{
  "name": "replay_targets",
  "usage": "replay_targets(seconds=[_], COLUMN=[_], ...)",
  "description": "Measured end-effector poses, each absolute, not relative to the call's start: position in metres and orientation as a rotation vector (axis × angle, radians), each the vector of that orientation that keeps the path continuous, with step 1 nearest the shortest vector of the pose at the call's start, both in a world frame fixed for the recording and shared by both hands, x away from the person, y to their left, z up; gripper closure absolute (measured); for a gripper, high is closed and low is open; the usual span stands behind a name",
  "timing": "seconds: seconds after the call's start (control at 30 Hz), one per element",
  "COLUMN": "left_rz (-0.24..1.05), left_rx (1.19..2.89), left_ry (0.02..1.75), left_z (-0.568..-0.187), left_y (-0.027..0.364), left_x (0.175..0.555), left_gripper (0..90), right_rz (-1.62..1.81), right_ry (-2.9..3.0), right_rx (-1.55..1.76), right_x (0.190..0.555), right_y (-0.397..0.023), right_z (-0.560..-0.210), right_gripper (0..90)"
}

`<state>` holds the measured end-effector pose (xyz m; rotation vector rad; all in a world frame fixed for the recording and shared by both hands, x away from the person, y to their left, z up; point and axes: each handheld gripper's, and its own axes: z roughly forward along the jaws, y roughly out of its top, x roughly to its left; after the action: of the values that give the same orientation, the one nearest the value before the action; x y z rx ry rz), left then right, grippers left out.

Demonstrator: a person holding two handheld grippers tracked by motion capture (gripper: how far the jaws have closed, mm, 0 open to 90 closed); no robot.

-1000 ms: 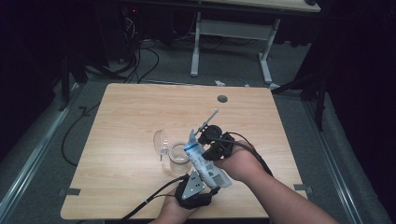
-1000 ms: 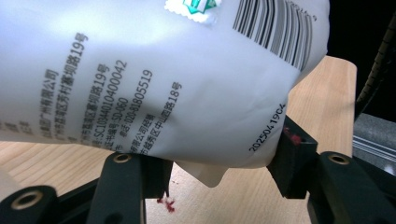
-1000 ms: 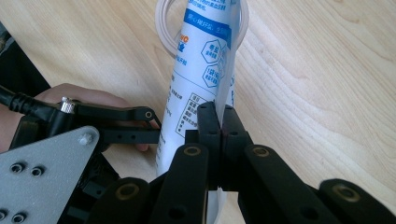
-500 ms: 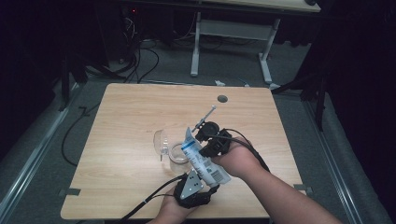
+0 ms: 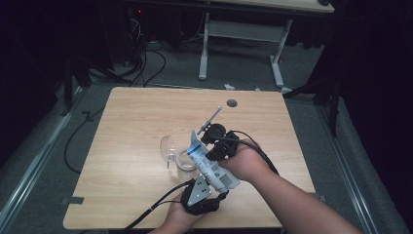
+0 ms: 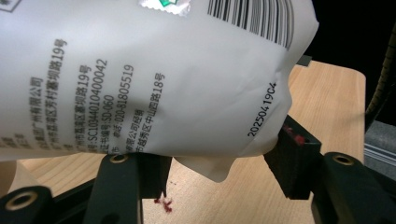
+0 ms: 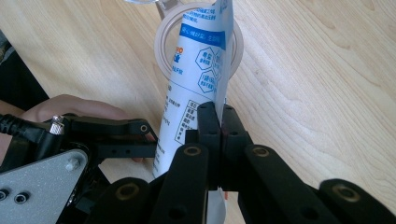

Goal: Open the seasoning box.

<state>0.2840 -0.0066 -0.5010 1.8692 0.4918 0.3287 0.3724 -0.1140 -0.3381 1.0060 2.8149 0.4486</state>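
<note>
Left gripper view | white printed pouch (image 6: 154, 74), barcode | left tongs (image 6: 219, 163) clamp its base | right tongs (image 7: 219, 116) pinch its edge

A light wooden table (image 5: 126, 146) with a round cable hole (image 5: 232, 103) stands on grey carpet (image 5: 44, 161) in a dim room. Behind it are the white legs of a second desk (image 5: 204, 46), and black cables (image 5: 146, 58) lie on the floor.

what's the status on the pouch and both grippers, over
Left gripper clamped on white pouch's lower end. Right gripper shut on pouch's edge. Pouch tilted over glass jar, top end above its mouth. Nothing in the way.
</note>
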Motion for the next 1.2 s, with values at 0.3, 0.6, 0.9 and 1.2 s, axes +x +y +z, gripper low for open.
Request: replay_targets(seconds=[0.3, 0.6, 0.9, 1.2], left_rz=[0.323, 0.332, 0.325, 0.318], left_rx=[1.873, 1.884, 1.886, 1.876], left_ry=[0.493, 0.483, 0.481, 0.503], left_z=[-0.5016, -0.4994, -0.4978, -0.4995], left_y=[-0.0047, -0.0092, -0.0106, -0.0122], left_x=[0.2865, 0.2873, 0.2886, 0.287], left_gripper=[43.3, 46.6, 48.4, 49.4], right_rz=[0.447, 0.442, 0.43, 0.415], right_ry=[2.818, 2.817, 2.832, 2.839], right_rx=[0.981, 0.981, 0.978, 0.985], right_x=[0.3746, 0.3774, 0.3803, 0.3812], right_y=[-0.108, -0.11, -0.1095, -0.108], right_z=[-0.3381, -0.3395, -0.3412, -0.344], right_gripper=[90.0, 90.0, 90.0, 90.0])
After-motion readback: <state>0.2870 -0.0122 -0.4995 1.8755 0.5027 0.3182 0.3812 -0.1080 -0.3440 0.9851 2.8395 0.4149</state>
